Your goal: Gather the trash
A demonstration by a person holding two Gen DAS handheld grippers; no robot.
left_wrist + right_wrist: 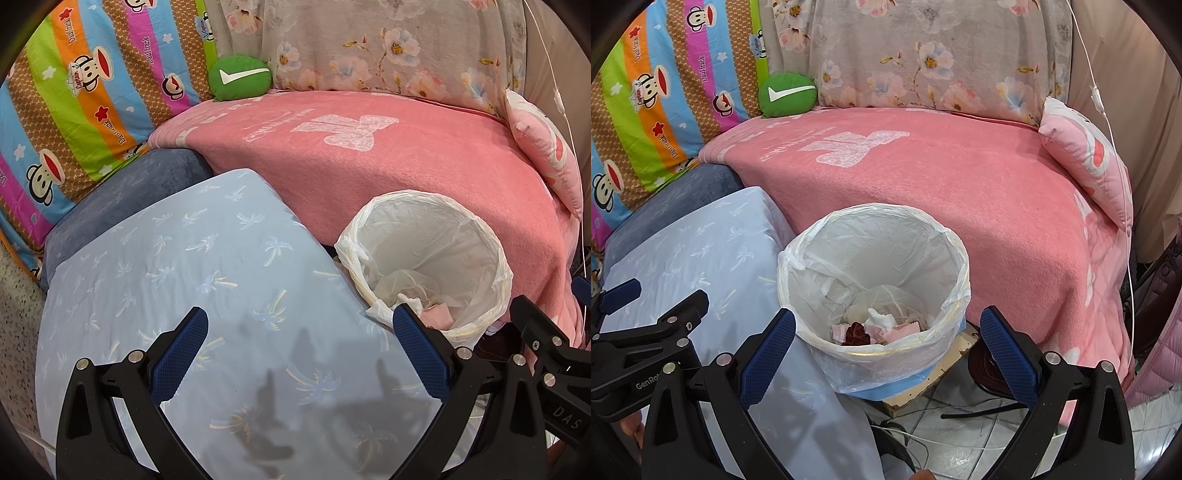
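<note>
A small trash bin (945, 236) lined with a white plastic bag stands between the light blue cloth and the pink bed; it also shows in the left wrist view (495, 243). Inside lie pink and white scraps (886, 326) and a dark red crumpled piece (855, 334). My right gripper (886, 332) is open and empty, hovering just in front of and above the bin. My left gripper (301, 330) is open and empty over the light blue cloth (184, 277), left of the bin. The left gripper's body shows in the right wrist view (646, 332).
A pink blanket (923, 177) covers the bed behind the bin. A green round cushion (786, 94), a striped monkey-print quilt (665, 92), a floral cover (923, 55) and a pink pillow (1086, 158) lie at the back. White cables (960, 439) and a dark fan-like object (988, 369) are on the tiled floor.
</note>
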